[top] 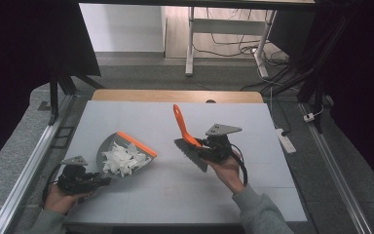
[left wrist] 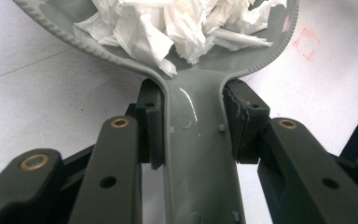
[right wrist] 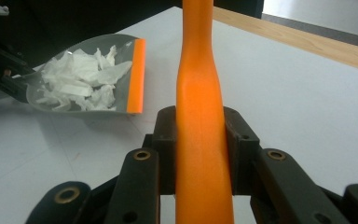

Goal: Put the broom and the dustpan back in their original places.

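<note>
Two grippers are busy over the pale grey tabletop. On the left side, the left gripper has its jaws pinched on the handle of a grey plastic dustpan with an orange lip, which rests on the tabletop heaped with crumpled white tissue scraps. Near the middle, the right gripper clamps the orange handle of a grey-bristled hand brush, held above the surface, well apart from the pan.
</note>
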Motion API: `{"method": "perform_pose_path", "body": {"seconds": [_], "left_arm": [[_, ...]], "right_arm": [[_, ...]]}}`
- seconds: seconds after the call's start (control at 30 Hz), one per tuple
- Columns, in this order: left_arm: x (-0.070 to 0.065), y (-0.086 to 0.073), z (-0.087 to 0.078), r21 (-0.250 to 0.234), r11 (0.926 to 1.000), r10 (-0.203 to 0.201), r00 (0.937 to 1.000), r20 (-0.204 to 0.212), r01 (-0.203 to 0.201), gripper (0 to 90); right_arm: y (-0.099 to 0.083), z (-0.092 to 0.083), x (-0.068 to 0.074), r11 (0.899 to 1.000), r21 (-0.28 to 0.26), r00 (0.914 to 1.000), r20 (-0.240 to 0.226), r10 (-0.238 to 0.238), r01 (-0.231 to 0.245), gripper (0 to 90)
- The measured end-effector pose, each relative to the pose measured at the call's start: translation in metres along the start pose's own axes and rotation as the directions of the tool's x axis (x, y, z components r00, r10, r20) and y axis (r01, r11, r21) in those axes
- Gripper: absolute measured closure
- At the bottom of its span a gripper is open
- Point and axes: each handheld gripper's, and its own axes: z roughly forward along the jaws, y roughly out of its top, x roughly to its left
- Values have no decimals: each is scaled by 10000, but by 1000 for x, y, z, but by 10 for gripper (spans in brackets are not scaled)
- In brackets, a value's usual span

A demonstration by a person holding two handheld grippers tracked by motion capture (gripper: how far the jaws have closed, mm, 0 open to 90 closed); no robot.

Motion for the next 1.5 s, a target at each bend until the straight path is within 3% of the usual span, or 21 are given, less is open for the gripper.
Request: {"method": "perform_pose_path", "body": {"seconds": [0.4, 0.73, 1.2, 1.5], "left_arm": [[-1, 1, -2, -245, 9995, -227, 9996, -192, 223, 613], [-5, 1, -2, -589, 9960, -708, 9951, -685, 668, 614], [-9, 4, 3, -956, 9859, -1490, 9803, -1294, 1372, 613], [-10, 7, 9, -1202, 9760, -2009, 9644, -1718, 1818, 613]], "right_arm": [[-12, -14, -8, 9998, 122, 9997, 198, 149, -152, 702], [-22, -29, -13, 9993, 136, 9993, 133, 339, -341, 702], [-36, -47, -19, 9985, 279, 9988, -130, 479, -475, 702], [-45, -58, -21, 9969, 409, 9972, -320, 681, -668, 702]]}}
